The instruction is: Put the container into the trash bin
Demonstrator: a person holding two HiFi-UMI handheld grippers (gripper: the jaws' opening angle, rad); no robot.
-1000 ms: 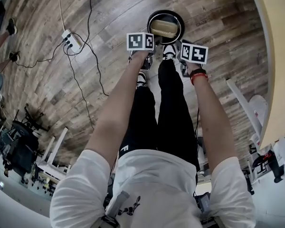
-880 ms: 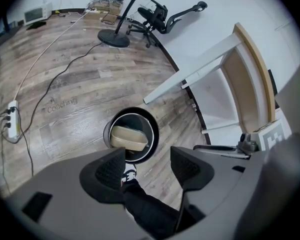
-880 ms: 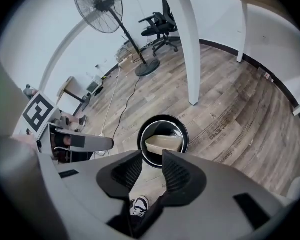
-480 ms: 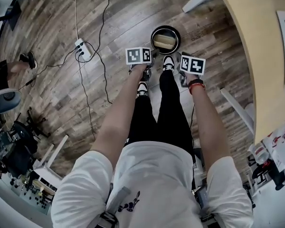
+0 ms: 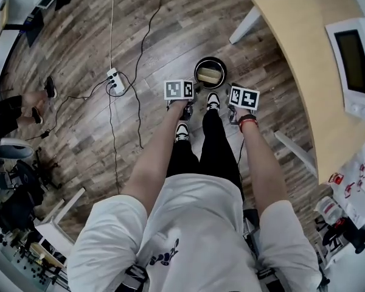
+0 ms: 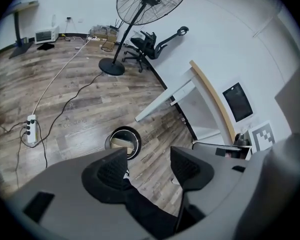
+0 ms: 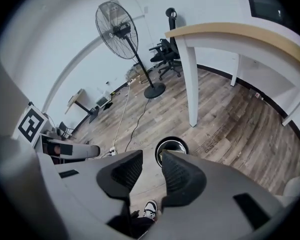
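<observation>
Trash bin [image 5: 224, 72]: round, dark-rimmed, upright on the wood plank floor [image 5: 158, 35], just ahead of the person's forward shoe [image 5: 213, 100].

Container [image 5: 210, 76]: lies inside the bin, below the rim. It is pale tan and box-shaped, with its long side running across the opening. The left gripper view shows the same tan block [image 6: 121, 145] against the bin's dark inner wall. No lid or marking can be made out at this size.

Left gripper [image 6: 149, 166]: jaws spread wide, nothing between them; only floor and the person's dark trouser leg show through the gap. It is held above the floor, on the near side of the bin.

Right gripper [image 7: 151, 171]: jaws parted by a narrower gap, empty; floor and a shoe show between them. The bin sits just beyond the right-hand jaw tip.

Surroundings: a white power strip [image 5: 115, 81] with trailing cables lies on the floor left of the bin; a wood-topped table [image 5: 304, 53] stands to the right.
</observation>
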